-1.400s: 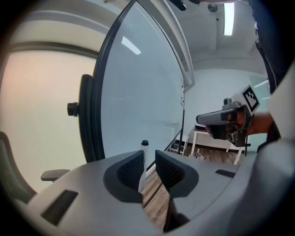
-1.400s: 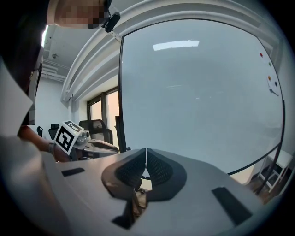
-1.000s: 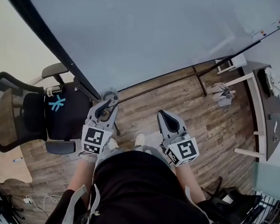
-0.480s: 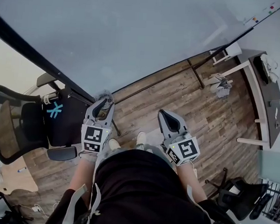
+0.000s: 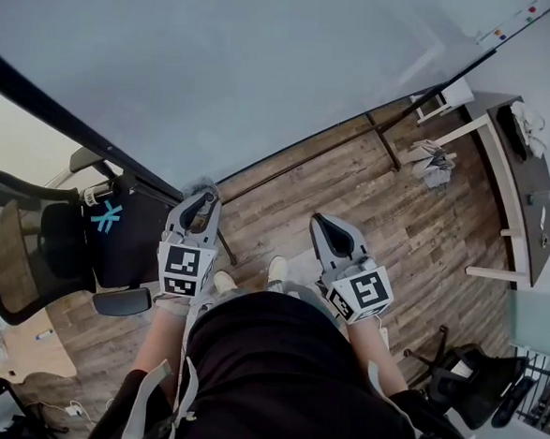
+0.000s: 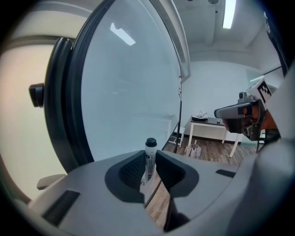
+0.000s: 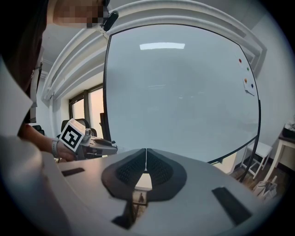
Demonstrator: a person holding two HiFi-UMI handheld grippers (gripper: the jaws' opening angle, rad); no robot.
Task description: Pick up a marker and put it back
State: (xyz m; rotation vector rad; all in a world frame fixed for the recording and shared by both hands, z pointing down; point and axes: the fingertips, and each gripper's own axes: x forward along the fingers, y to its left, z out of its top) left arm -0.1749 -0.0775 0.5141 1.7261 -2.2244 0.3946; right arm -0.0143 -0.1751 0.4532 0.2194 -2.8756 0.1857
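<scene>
The whiteboard is faced close up. The left tongs are held near its frame and clamped on the marker, cap outward, likely so it can be returned. The right tongs are pressed together, empty and held aside.

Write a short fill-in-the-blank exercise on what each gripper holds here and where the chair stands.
The marker in the left gripper has a ____ cap.
The right gripper is shut on ____.
The chair stands to the person's ____.
Missing words: black; nothing; left.
</scene>
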